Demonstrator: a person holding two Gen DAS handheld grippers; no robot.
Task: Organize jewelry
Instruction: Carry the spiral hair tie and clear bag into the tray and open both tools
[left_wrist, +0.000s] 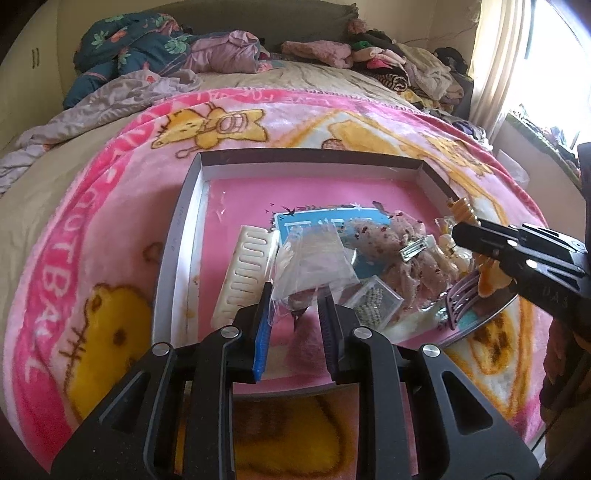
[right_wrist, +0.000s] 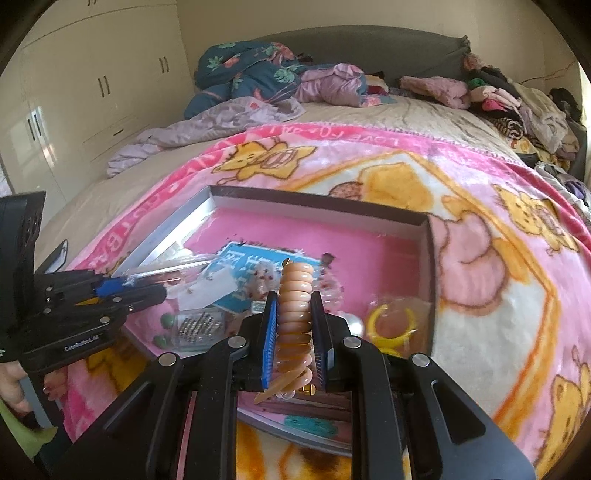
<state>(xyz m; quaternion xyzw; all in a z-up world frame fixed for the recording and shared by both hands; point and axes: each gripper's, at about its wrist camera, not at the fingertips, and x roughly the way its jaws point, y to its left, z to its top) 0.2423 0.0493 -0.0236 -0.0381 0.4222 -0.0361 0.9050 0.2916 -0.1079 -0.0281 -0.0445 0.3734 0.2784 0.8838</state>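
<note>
A shallow box (left_wrist: 310, 162) with a pink floor lies on the pink cartoon blanket (left_wrist: 110, 177). My left gripper (left_wrist: 295, 295) is shut on the lower corner of a clear plastic bag (left_wrist: 314, 258), low over the box's near left part. From the right, my right gripper (left_wrist: 456, 232) reaches over the box. In the right wrist view this right gripper (right_wrist: 295, 299) is shut on a ribbed beige-orange hair clip (right_wrist: 297, 277) that stands up between the pads. The left gripper (right_wrist: 162, 291) shows there at the left with the bag (right_wrist: 173, 271).
The box holds a white comb clip (left_wrist: 243, 273), a blue card (left_wrist: 295, 225), a fluffy pink scrunchie (left_wrist: 388, 240) with a metal clip, a small clear bead case (left_wrist: 373, 299), a purple claw clip (left_wrist: 461, 299) and yellow rings (right_wrist: 391, 321). Clothes are heaped at the bed's far end (right_wrist: 332, 85). A wardrobe (right_wrist: 92, 92) stands left.
</note>
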